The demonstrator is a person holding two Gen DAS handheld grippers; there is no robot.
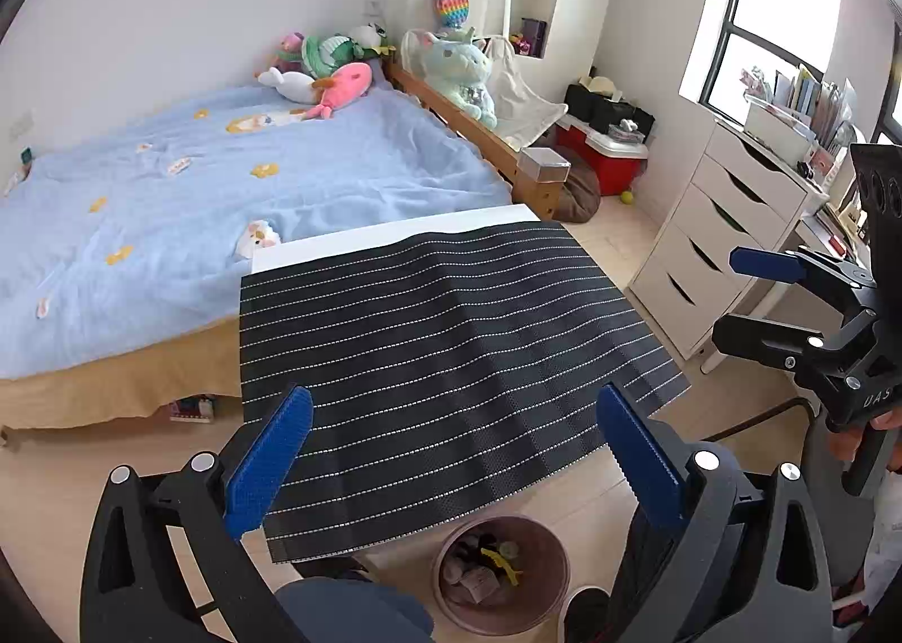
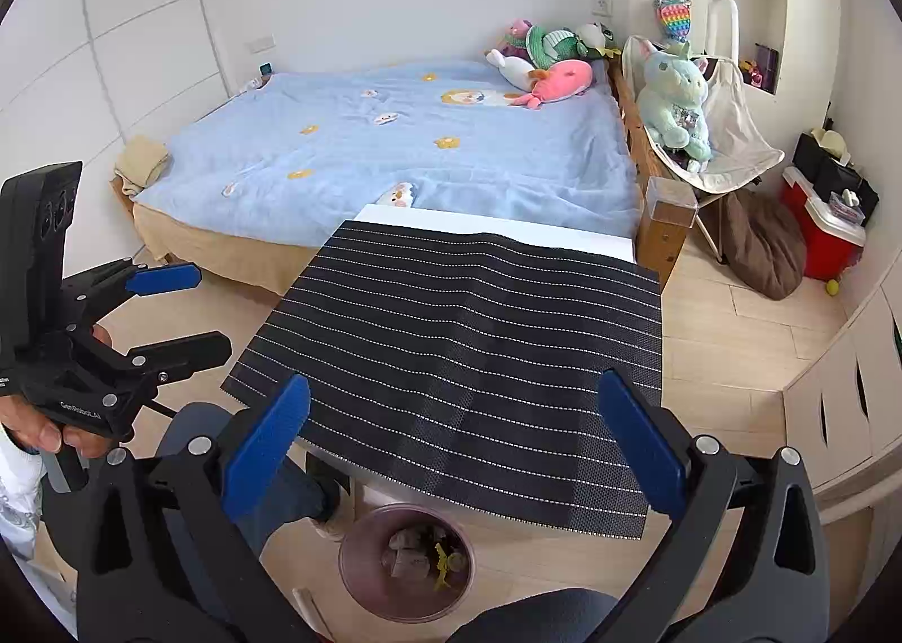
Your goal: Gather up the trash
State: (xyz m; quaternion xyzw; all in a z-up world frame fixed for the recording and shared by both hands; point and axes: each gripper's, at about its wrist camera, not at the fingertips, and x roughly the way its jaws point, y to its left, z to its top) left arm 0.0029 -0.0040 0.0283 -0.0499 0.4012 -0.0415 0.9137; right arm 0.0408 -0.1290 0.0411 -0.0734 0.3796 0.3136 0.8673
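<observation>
A round brownish trash bin stands on the wood floor just below the table's near edge. It holds crumpled paper and a yellow scrap. A black mat with white stripes covers the white table and shows nothing lying on it. My left gripper hangs open above the mat's near edge, with nothing between its blue pads. My right gripper is open and empty too. Each gripper shows in the other's view, to the side of the table.
A bed with a blue blanket and plush toys lies behind the table. White drawers, a red cooler and a folding chair with a plush stand on the right. A person's knee and shoe are by the bin.
</observation>
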